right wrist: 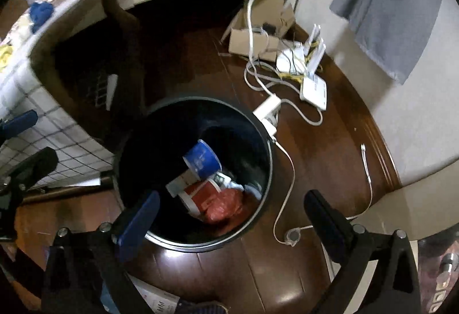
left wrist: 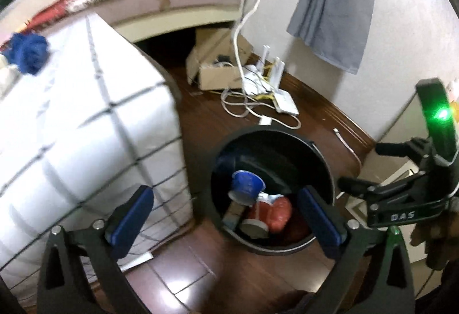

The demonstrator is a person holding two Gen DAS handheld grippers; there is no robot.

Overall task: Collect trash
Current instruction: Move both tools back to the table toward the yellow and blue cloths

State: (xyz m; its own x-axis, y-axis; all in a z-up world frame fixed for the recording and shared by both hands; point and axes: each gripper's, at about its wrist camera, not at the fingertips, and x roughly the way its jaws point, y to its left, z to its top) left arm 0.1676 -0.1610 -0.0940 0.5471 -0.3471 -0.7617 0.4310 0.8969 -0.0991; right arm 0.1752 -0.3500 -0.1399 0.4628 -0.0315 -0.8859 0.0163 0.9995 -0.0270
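Both tongs hang over the bin (right wrist: 259, 124), which stands on the floor (right wrist: 315, 170) just beside the bed's (left wrist: 86, 113) corner, likely so that whatever is let go falls straight in. The left tongs (left wrist: 226, 216) are spread apart and hold nothing; the right tongs (right wrist: 232, 216) are likewise apart and bare. The trash lies at the bin's bottom: a blue cup (right wrist: 202, 159) atop a red wrapper (right wrist: 223, 206), with paper scraps between. Cables (right wrist: 287, 170) trail past the bin's far rim, near enough to snag.

Each black hand-held gripper (left wrist: 226, 220) (right wrist: 235, 222) has blue finger pads (left wrist: 130, 217) and silver screws.
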